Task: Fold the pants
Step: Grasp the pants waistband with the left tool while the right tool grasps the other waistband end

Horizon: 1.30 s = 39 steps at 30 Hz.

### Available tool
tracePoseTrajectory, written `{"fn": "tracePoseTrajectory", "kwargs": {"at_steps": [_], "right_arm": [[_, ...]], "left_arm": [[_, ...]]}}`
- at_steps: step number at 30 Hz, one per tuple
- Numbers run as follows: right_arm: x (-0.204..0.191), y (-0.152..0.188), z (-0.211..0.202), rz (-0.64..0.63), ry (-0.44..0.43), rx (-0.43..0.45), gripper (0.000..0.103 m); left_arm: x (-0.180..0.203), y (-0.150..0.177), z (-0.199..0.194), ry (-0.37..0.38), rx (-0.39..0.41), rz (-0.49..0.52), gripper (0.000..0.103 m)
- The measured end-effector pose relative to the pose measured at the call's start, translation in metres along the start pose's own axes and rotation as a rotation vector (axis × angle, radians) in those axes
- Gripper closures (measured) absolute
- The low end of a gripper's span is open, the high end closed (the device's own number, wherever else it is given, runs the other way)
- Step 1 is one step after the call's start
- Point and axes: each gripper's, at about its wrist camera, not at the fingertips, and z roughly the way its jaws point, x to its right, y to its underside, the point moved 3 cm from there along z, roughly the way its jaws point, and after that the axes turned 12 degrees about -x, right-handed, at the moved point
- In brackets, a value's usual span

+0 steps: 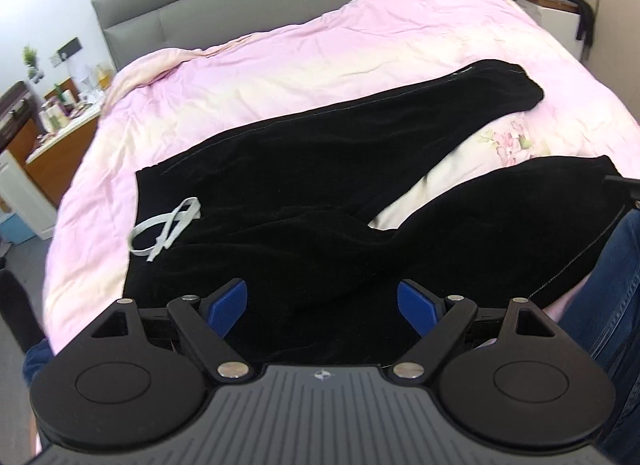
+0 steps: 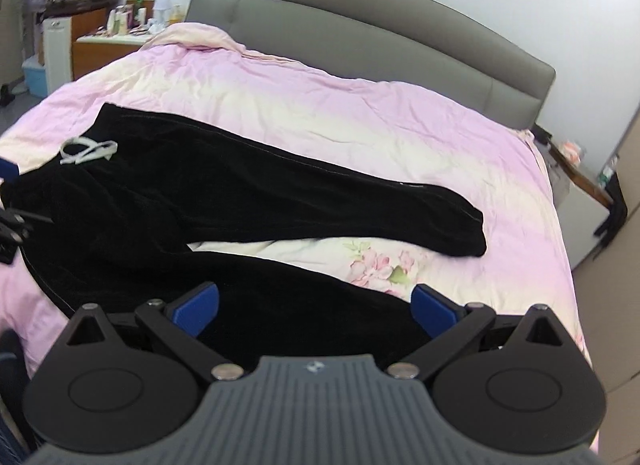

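The black pants (image 1: pixel 320 169) lay spread flat on the pink quilt (image 1: pixel 280 53) of the bed, waistband toward the left with a pale drawstring (image 1: pixel 164 229) looped on it, and the two legs splayed apart toward the right. A flower print (image 2: pixel 376 265) showed on the quilt between the legs. The left gripper (image 1: pixel 322 307) hung above the near hip, jaws wide apart and empty. The right gripper (image 2: pixel 316 309) hovered over the near leg, likewise spread and holding nothing. A grey headboard (image 2: pixel 360 29) stood behind.
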Motion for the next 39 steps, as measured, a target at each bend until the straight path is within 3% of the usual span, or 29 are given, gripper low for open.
{"fn": "tracePoseTrajectory", "kwargs": {"at_steps": [3,7,10,14,18,20,21,26,29,34,36,39], "right_arm": [[-0.004,0.001,0.017,-0.073,-0.033,0.031,0.005],[-0.032,0.009,0.044,-0.298,-0.101,0.083,0.005],[-0.061,0.025,0.066,-0.496,-0.088,0.118,0.005],[-0.100,0.045,0.094,-0.734,-0.115,0.100,0.005],[-0.133,0.058,0.122,-0.852,-0.123,0.043,0.006],[-0.146,0.069,0.132,-0.922,-0.120,0.040,0.013],[-0.152,0.074,0.136,-0.957,-0.116,0.041,0.020],[-0.167,0.090,0.158,-1.111,-0.103,0.036,0.026],[-0.167,0.095,0.168,-1.157,-0.108,0.005,0.040],[-0.161,0.105,0.179,-1.300,-0.012,0.041,0.040],[-0.153,0.101,0.181,-1.317,0.004,0.040,0.041],[-0.147,0.095,0.185,-1.304,0.002,0.018,0.046]], "left_arm": [[-0.006,0.006,0.008,0.028,0.052,0.044,0.003],[0.004,0.018,0.026,-0.062,0.131,0.233,0.003],[0.013,0.032,0.051,-0.098,0.156,0.374,0.003],[0.024,0.056,0.089,-0.105,0.114,0.610,0.004],[0.037,0.084,0.114,-0.185,0.062,0.823,0.005],[0.043,0.097,0.124,-0.231,0.046,0.891,0.005],[0.045,0.102,0.128,-0.240,0.046,0.914,0.005],[0.038,0.115,0.155,-0.197,0.001,0.882,0.005],[0.037,0.123,0.163,-0.208,0.002,0.868,0.005],[0.047,0.151,0.168,-0.294,0.051,0.973,0.004],[0.045,0.153,0.169,-0.292,0.056,0.996,0.004],[0.028,0.133,0.169,-0.245,0.011,0.932,0.003]]}}
